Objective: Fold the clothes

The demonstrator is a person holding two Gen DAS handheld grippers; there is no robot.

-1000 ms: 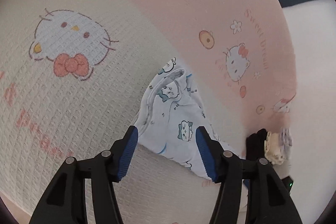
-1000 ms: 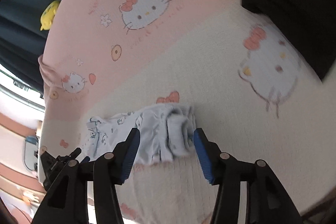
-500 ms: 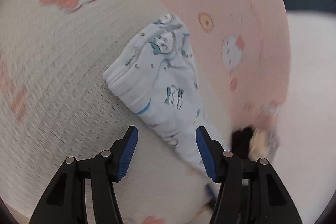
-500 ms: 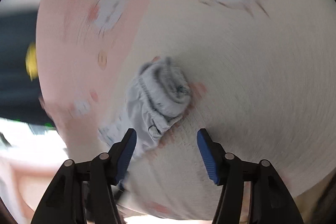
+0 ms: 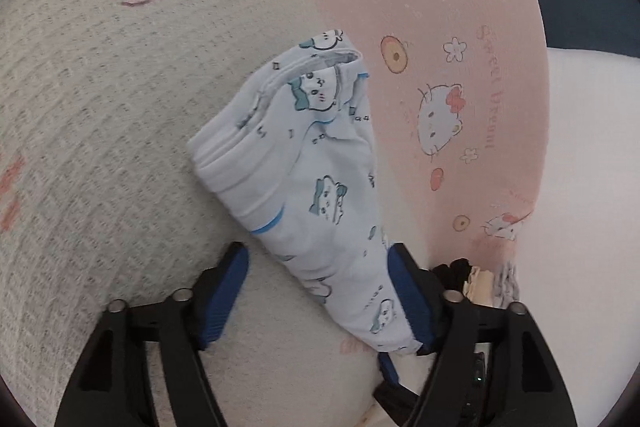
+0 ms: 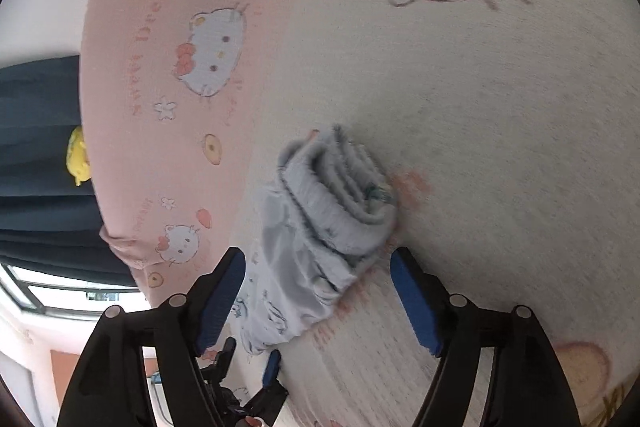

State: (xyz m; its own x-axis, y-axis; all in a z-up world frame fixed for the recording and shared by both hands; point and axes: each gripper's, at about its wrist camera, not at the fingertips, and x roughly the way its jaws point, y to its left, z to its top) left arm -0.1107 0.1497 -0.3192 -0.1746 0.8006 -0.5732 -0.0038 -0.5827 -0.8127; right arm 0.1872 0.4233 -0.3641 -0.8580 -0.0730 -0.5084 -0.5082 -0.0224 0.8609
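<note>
My left gripper (image 5: pixel 316 295) is opening, its jaws wide apart; the garment (image 5: pixel 312 187) runs between them, one end beside the right pad (image 5: pixel 408 301), not pinched. My right gripper (image 6: pixel 318 301) is opening too, with the garment's (image 6: pixel 320 235) folded end between its jaws, apparently free of both pads. The garment lies folded on the blanket (image 5: pixel 100 131), near its pink border.
</note>
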